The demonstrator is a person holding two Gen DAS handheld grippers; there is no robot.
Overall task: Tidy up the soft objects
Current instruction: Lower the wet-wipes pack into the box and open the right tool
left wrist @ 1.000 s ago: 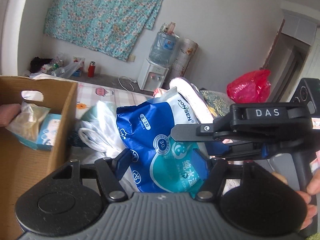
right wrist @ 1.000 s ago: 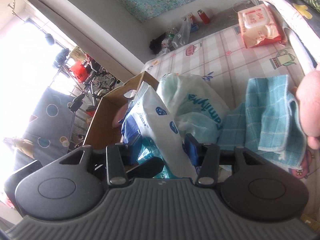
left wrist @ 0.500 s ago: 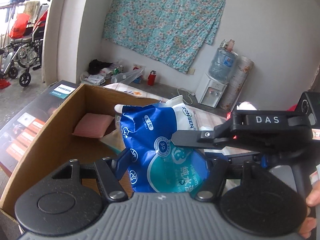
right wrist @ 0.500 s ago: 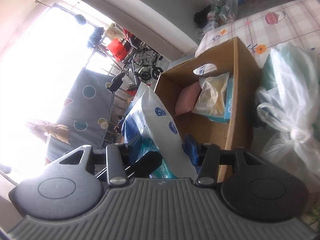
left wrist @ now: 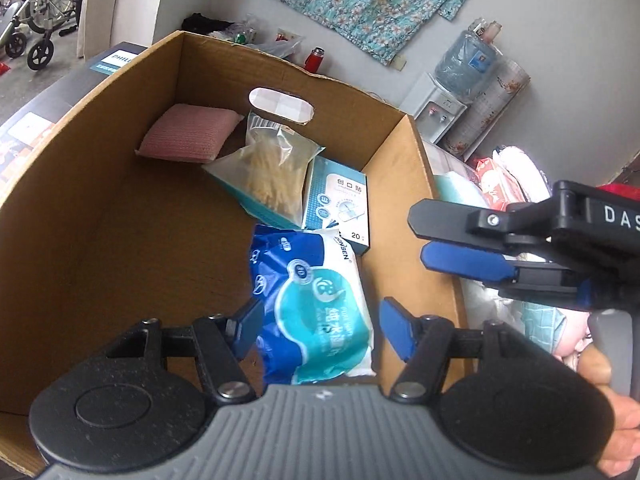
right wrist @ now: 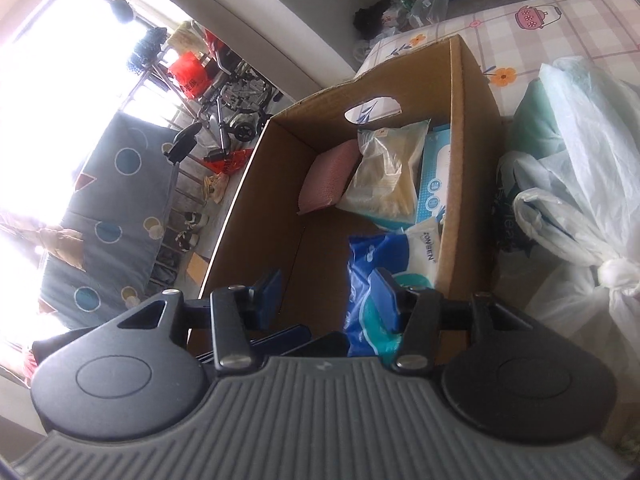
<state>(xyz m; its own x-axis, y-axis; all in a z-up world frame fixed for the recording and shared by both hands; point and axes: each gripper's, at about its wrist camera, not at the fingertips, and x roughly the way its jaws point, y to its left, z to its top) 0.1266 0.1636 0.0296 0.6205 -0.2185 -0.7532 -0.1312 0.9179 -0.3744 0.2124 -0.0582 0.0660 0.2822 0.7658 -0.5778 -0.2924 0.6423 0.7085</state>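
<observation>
The wipes pack [left wrist: 320, 312] is seen lying released in the box [left wrist: 120, 208] at lower centre, between the closing left tool [left wrist: 320, 330]; the right tool [right wrist: 328, 300], opening and empty, is to be withdrawn next

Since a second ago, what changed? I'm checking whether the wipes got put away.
The wipes pack went from over the bed into the box, gripped by both tools, and now lies on the box floor. Left tool and right tool have let go. The pink cushion stayed put.
</observation>
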